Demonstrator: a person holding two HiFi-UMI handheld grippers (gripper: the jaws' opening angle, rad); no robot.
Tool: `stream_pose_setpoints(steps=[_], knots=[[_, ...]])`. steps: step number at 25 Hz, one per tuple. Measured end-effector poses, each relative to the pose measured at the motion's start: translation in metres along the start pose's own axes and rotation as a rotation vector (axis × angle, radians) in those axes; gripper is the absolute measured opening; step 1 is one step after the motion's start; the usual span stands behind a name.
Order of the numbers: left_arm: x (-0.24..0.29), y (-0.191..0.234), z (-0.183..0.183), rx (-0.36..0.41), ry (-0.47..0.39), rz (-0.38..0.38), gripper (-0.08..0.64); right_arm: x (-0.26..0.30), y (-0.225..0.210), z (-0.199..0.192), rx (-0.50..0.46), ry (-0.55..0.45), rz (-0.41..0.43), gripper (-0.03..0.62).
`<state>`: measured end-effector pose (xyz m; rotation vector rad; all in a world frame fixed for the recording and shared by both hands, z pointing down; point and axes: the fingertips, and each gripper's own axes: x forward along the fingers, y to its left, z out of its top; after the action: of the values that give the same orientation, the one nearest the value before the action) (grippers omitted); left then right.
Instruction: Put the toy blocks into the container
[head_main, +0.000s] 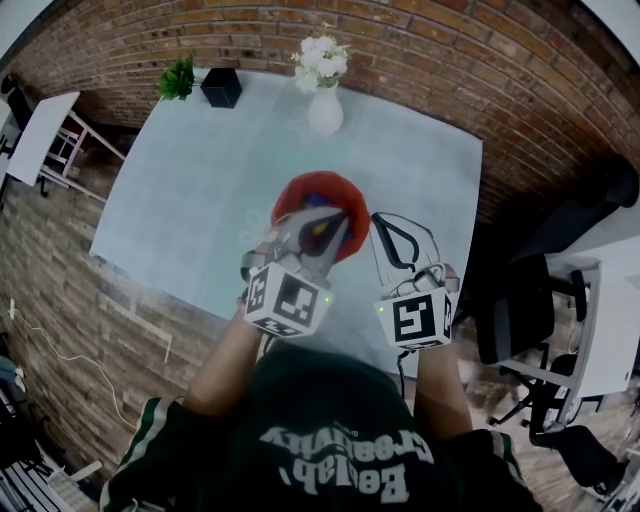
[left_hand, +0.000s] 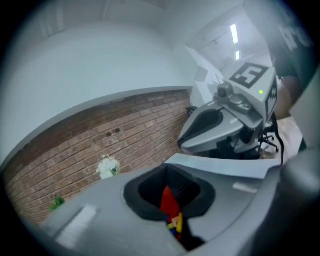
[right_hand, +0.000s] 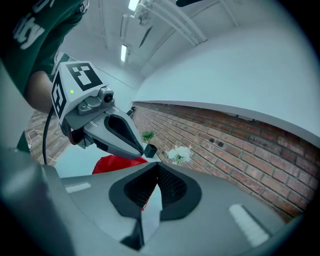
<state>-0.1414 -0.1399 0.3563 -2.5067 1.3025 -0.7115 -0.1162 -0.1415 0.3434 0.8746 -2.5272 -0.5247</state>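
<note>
A red container (head_main: 322, 192) stands on the pale table (head_main: 200, 200) with coloured toy blocks (head_main: 318, 228) inside it. My left gripper (head_main: 325, 232) hangs over the container, jaws shut and empty. Through the slit between its jaws in the left gripper view I see the red container (left_hand: 170, 200) and small yellow, blue and green blocks (left_hand: 176, 223). My right gripper (head_main: 392, 228) is just right of the container, level with the left one, jaws shut with nothing in them. The right gripper view shows the container (right_hand: 112, 163) under the left gripper (right_hand: 142, 148).
A white vase of white flowers (head_main: 325, 100) and a black pot with a green plant (head_main: 215, 88) stand at the table's far edge against the brick wall. Black office chairs (head_main: 520, 300) are to the right of the table.
</note>
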Motion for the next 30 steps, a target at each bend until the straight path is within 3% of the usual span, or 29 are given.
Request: stream_pose_setpoints(steps=[18, 30], knots=[[0.056, -0.084, 0.103, 0.097, -0.169, -0.134, 0.002, -0.11, -0.073, -0.044, 0.02, 0.083, -0.23, 0.006], [0.063, -0.103, 0.113, 0.106, -0.163, -0.141, 0.002, -0.123, -0.072, -0.048, -0.024, 0.062, -0.213, 0.006]])
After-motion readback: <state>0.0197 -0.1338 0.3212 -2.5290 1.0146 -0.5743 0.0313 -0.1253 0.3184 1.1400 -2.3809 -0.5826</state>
